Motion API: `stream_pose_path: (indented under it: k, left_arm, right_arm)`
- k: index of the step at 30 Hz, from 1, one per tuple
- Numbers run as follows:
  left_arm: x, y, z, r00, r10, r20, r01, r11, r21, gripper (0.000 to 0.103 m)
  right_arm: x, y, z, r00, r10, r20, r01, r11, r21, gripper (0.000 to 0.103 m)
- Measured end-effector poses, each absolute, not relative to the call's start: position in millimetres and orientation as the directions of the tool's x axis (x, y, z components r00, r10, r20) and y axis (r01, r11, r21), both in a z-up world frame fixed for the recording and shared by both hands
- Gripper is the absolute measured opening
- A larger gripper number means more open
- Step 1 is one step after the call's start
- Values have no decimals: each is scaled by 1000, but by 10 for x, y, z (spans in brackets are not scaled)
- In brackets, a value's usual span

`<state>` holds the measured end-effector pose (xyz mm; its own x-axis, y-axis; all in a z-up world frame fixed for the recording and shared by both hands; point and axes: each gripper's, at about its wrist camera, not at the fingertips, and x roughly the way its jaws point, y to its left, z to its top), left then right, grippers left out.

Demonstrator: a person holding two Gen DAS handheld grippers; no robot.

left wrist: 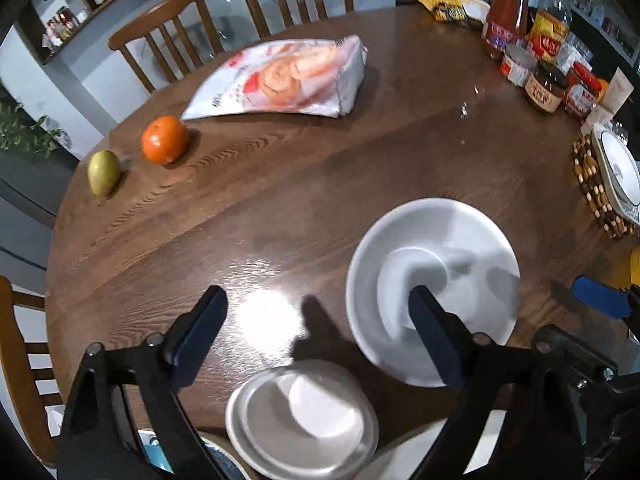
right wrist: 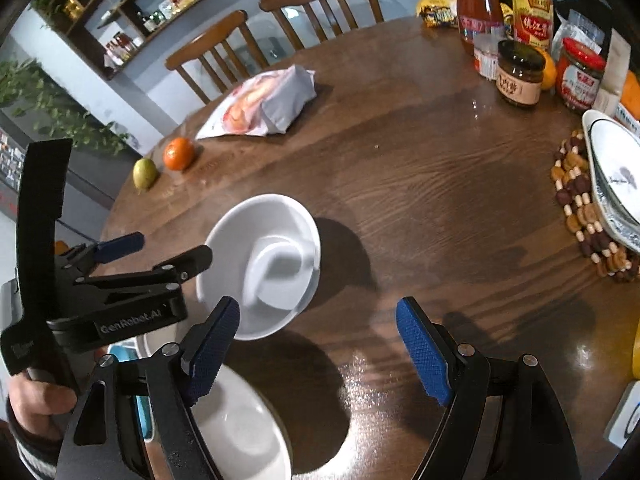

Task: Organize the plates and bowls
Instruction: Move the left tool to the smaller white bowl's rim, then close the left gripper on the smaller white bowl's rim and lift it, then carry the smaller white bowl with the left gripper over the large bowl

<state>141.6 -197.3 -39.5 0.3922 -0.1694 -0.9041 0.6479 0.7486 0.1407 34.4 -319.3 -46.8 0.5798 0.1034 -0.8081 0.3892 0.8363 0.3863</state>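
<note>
white bowl [left wrist: 434, 272] upright, second, blurred bowl [left wrist: 304, 420] nearer

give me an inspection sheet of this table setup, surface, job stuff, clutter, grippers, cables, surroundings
surface: round dark wooden table, glare patch near the front edge.
job's things: large white bowl upright on the table; smaller white bowl nearer the front edge; patterned plate on a beaded trivet.
clutter: orange, green pear, snack bag, jars and bottles at the far right.
grippers: left hand-held gripper open, one finger over the large bowl, nothing gripped; right hand-held gripper open, empty.
cables: nothing seen.
surroundings: wooden chairs, shelving, leafy plant.
</note>
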Motion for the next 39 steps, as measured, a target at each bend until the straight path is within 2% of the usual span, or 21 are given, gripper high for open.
stream_pose_path:
  k: [5, 9, 11, 12, 14, 19, 22, 26, 28, 30, 39]
  left_arm:
    - [1457, -2077, -542, 346, -180, -921, 676, 728, 112, 73]
    - [1480, -2143, -613, 314, -184, -931, 692, 716, 92, 61]
    - [1497, -2156, -655, 291, -188, -938, 697, 713, 74, 47]
    - [1502, -2159, -672, 278, -192, -941, 699, 712, 62, 43]
    - [1516, -2157, -702, 254, -199, -946, 703, 710, 39, 31]
    - [1526, -2182, -748, 233, -204, -951, 704, 709, 21, 26]
    - [1539, -2191, -772, 226, -203, -953, 703, 711, 16, 22]
    - [1543, -2186, -796, 218, -201, -955, 704, 710, 11, 15]
    - [1544, -2171, -802, 218, -200, -955, 705, 709, 13, 15]
    - [1525, -2174, -808, 226, -197, -954, 710, 704, 23, 15]
    - [1357, -2176, -682, 282, -214, -935, 728, 682, 64, 16]
  right_arm:
    - [416, -3188, -571, 562, 106, -821, 394, 838, 378, 82]
    - [467, -3195, -634, 552, 111, -826, 398, 836, 378, 73]
    - [483, -3202, -659, 549, 115, -828, 398, 835, 380, 69]
    - [494, -3205, -672, 547, 117, -829, 396, 836, 380, 66]
    - [512, -3198, -696, 542, 127, -831, 392, 836, 383, 57]
    - [560, -3186, -753, 538, 151, -829, 376, 838, 396, 36]
    - [581, -3168, -771, 538, 166, -826, 365, 838, 406, 29]
    - [613, -3144, -783, 533, 163, -830, 361, 843, 398, 26]
    - [621, -3127, -786, 530, 157, -833, 356, 850, 387, 25]
    - [630, -3104, -785, 531, 157, -833, 349, 855, 383, 19]
    - [563, -3104, -694, 563, 128, -816, 352, 857, 377, 17]
